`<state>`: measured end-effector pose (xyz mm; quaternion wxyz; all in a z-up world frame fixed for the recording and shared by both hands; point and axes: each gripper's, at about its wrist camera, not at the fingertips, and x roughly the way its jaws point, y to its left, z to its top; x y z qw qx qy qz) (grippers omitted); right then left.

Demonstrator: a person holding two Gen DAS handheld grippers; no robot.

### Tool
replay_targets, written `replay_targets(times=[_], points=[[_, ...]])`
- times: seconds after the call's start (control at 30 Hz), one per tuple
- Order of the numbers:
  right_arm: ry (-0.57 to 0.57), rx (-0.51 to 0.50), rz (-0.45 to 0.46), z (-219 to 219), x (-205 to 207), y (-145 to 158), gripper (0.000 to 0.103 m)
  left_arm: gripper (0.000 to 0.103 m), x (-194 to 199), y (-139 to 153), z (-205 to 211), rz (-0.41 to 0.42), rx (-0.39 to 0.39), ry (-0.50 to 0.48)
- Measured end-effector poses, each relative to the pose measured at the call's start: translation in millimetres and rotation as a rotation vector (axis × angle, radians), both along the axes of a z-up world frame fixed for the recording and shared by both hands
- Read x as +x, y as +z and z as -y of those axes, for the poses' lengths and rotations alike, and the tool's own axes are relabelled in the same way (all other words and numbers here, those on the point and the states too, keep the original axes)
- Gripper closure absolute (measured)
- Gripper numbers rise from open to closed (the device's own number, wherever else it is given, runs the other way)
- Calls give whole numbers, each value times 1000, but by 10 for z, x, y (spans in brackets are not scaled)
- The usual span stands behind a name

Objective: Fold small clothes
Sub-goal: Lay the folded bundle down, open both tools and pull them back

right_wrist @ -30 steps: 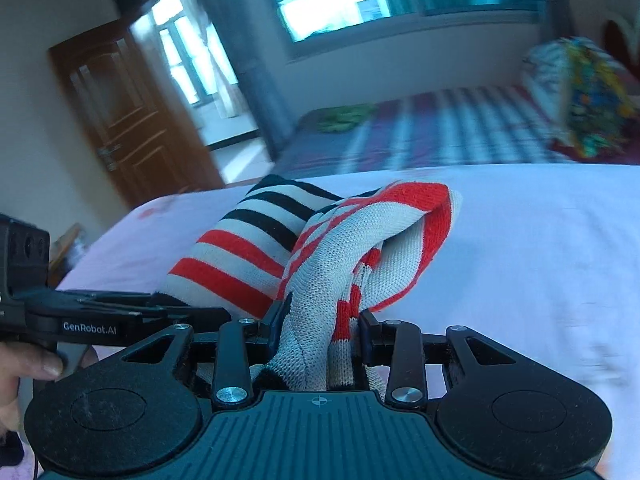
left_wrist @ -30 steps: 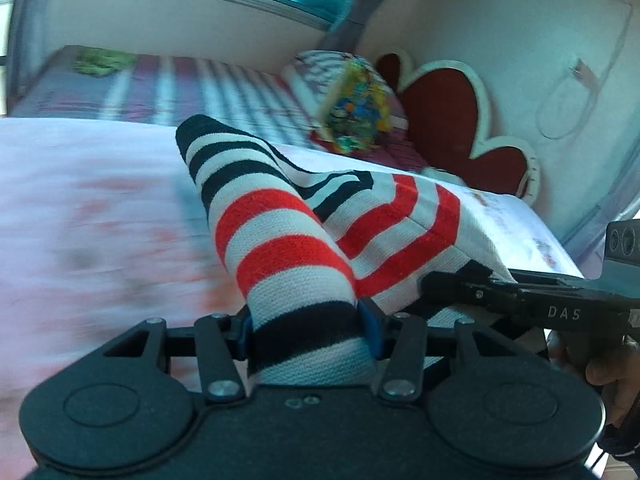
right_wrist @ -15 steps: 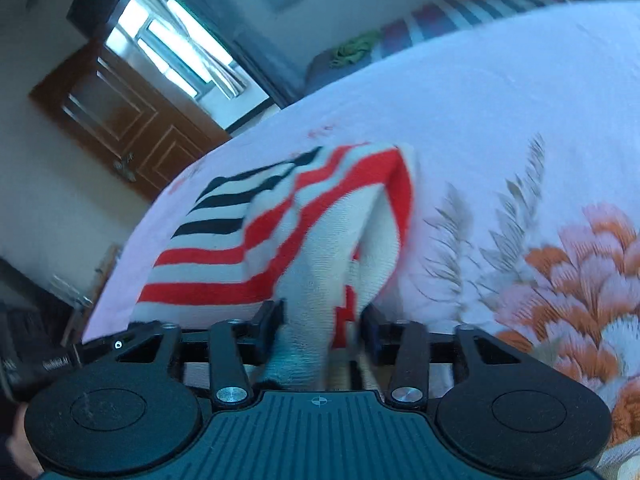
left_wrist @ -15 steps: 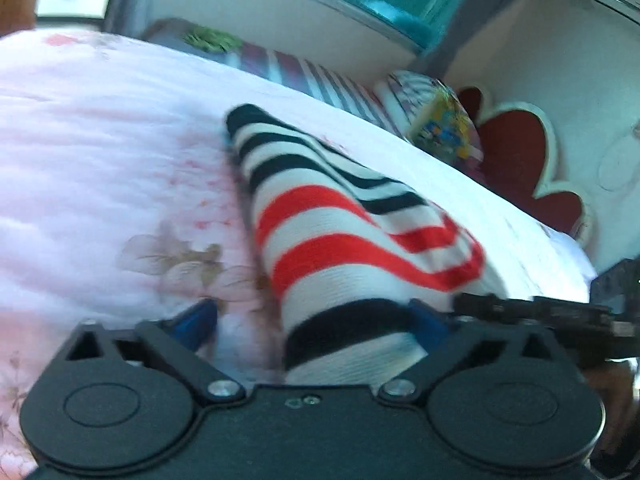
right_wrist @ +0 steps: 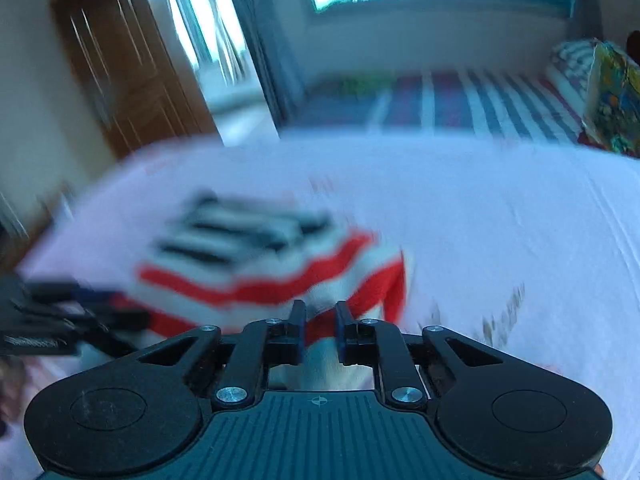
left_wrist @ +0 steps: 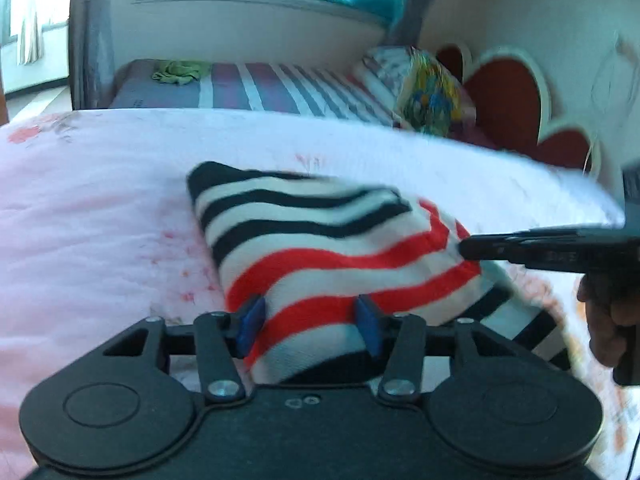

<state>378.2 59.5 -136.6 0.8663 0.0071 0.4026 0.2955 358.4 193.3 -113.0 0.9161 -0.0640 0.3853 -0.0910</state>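
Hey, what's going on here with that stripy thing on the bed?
A person is folding a small knitted garment with black, red and white stripes on a pink floral bedspread, using two handheld grippers. The left gripper has the near edge of the knit between its blue pads, its jaws just having closed in. The right gripper has likewise just closed, pinching a red-striped fold. The garment lies bunched, partly folded.
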Motion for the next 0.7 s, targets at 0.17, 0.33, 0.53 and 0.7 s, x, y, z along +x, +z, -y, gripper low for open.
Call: replay_targets(times=[0.17, 0.33, 0.53, 0.7], points=[[-21, -44, 16, -70, 5, -113, 92, 50, -43, -40, 27, 22, 14, 3], [41, 1, 116, 299, -666, 342, 92, 54, -402, 99, -94, 78, -10, -3], [98, -227, 152, 96, -1054, 40, 92, 52, -748, -121, -48, 57, -31, 42], [58, -214, 138, 114, -970, -123, 92, 48, -748, -156, -52, 63, -22, 68]])
